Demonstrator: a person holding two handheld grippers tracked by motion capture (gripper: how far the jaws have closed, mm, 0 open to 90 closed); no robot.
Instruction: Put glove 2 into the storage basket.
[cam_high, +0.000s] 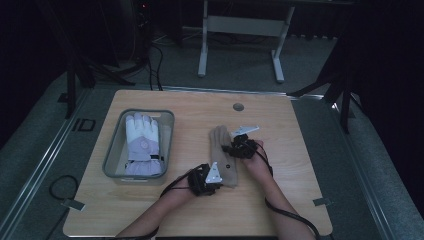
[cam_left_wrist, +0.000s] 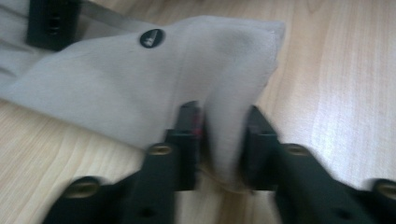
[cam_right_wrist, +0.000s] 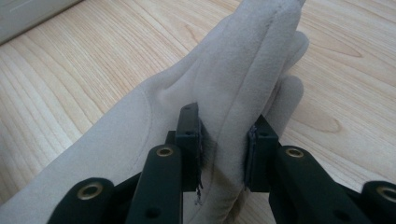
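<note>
A beige glove (cam_high: 221, 150) lies flat in the middle of the wooden table (cam_high: 280, 195), fingers pointing away from me. My left gripper (cam_high: 220, 179) is at its near cuff end. In the left gripper view that gripper (cam_left_wrist: 223, 140) is shut on a raised fold of the glove (cam_left_wrist: 140, 79), close to a round black logo (cam_left_wrist: 152, 38). My right gripper (cam_high: 229, 148) comes in from the glove's right side. In the right gripper view it (cam_right_wrist: 224, 144) is shut on a pinched ridge of the glove (cam_right_wrist: 233, 70) near the fingers.
A grey bin (cam_high: 112, 155) at the table's left holds a white and lavender glove (cam_high: 142, 142). A round cable hole (cam_high: 238, 107) sits near the far edge. Cables trail from both grippers over the near edge. A white table frame (cam_high: 240, 25) stands beyond.
</note>
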